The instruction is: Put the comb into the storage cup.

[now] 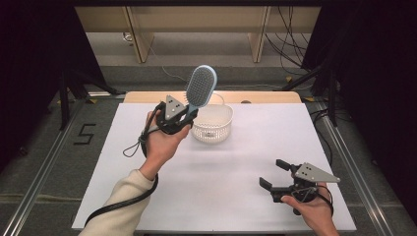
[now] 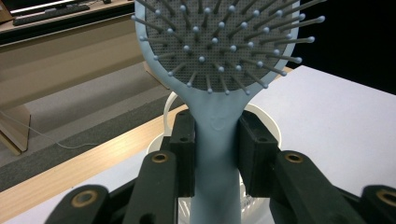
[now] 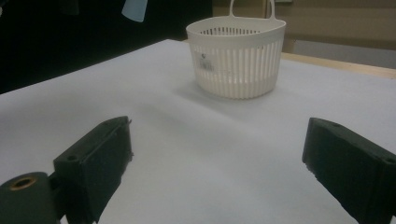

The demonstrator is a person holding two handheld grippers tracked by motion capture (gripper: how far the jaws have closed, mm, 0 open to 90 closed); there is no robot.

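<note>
Hairbrush (image 2: 217, 88): pale blue, oval grey pad, ball-tipped bristles, standing upright.

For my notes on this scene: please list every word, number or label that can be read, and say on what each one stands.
"5": a black number on the floor, left of the table.
Small label on the wall of the white basket: it has dark print, too small and blurred to read.
No other text can be read.
</note>
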